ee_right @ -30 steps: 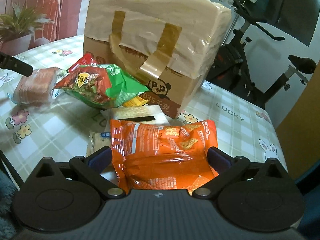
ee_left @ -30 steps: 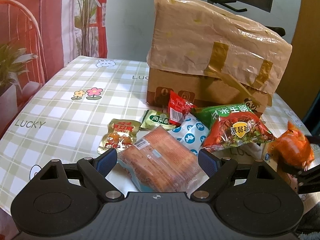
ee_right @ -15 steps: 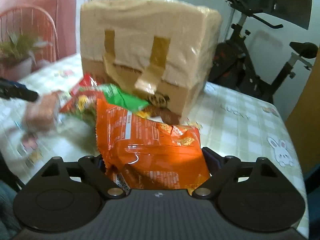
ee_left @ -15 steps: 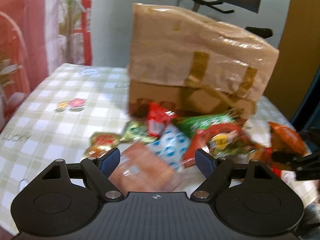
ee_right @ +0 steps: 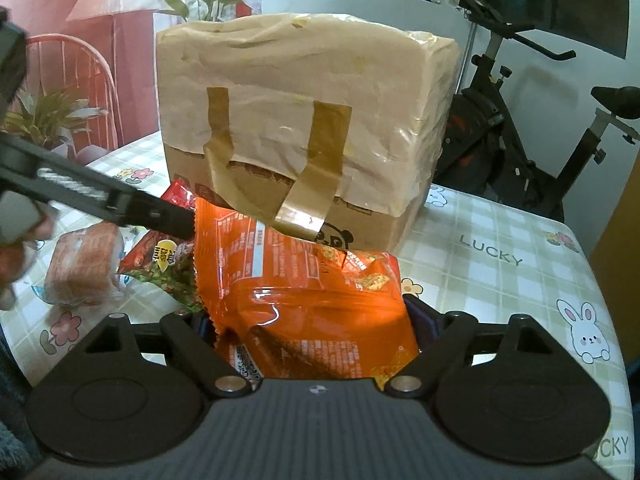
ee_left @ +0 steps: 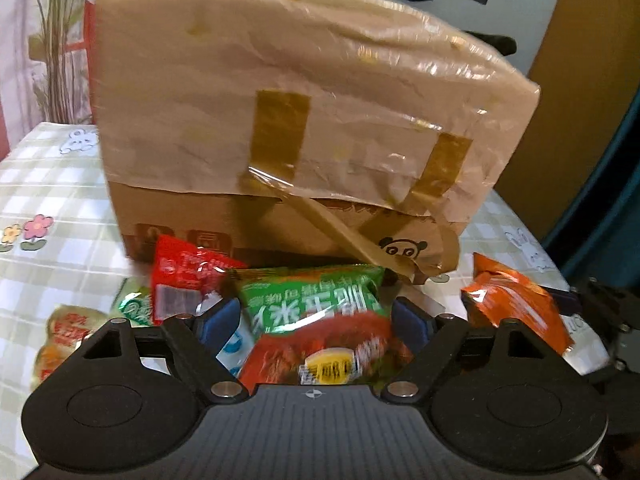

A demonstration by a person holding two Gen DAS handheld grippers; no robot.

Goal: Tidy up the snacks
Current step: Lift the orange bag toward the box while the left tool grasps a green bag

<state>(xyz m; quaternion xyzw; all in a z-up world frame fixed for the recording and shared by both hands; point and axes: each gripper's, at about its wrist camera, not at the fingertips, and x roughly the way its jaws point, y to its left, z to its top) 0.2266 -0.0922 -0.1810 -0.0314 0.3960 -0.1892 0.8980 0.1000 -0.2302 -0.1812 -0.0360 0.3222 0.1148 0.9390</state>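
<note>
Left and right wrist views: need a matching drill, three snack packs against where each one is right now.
1. orange bag
2. green-and-red bag
3. small red packet

a. on the table in front of the cardboard box
b. between the open fingers of the left gripper
c. gripped by the right gripper, its jaws closing on it

Pairs: 1-c; 2-b; 3-a

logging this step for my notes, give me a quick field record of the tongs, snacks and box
surface: checked tablecloth
box: taped cardboard box, upright behind the snacks
left tongs: open, straddling the green and red bag
right tongs: closing, pads on the orange bag between them
loose snacks: red packet, wrapped bread
</note>
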